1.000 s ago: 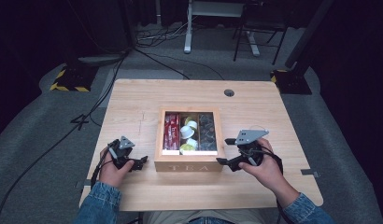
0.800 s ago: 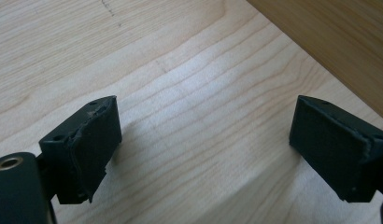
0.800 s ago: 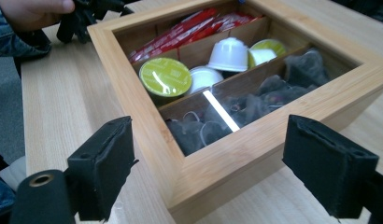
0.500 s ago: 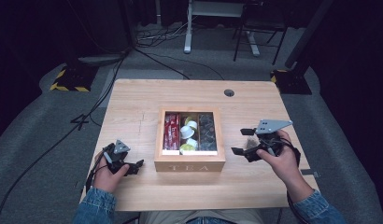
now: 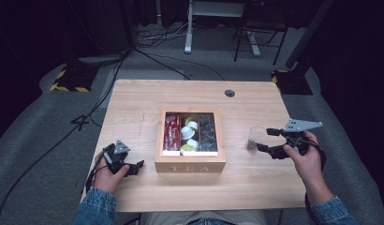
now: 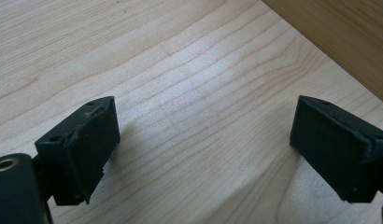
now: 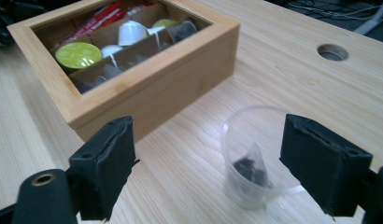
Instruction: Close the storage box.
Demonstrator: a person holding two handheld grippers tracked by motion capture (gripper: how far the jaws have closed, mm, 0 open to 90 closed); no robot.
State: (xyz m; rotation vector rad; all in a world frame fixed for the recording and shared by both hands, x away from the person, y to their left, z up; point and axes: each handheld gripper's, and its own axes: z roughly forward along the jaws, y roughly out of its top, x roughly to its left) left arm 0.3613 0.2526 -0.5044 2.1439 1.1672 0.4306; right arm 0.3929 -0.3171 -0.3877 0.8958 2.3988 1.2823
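While two grippers gape, one cup (image 7: 253, 154) faces one tea box (image 5: 190, 161).

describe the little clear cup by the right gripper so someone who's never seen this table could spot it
Start at the wooden tea box with a clear lid in the middle of the light wooden table. Look to its right, where the right hand-held gripper is open around a small clear plastic cup. It alone stands loose on the table, see-through, with a dark tea bag at its bottom.

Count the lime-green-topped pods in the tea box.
2: one lime-green pod at the near end of the tea box's middle compartment, another at its far end. Others may lie hidden underneath.
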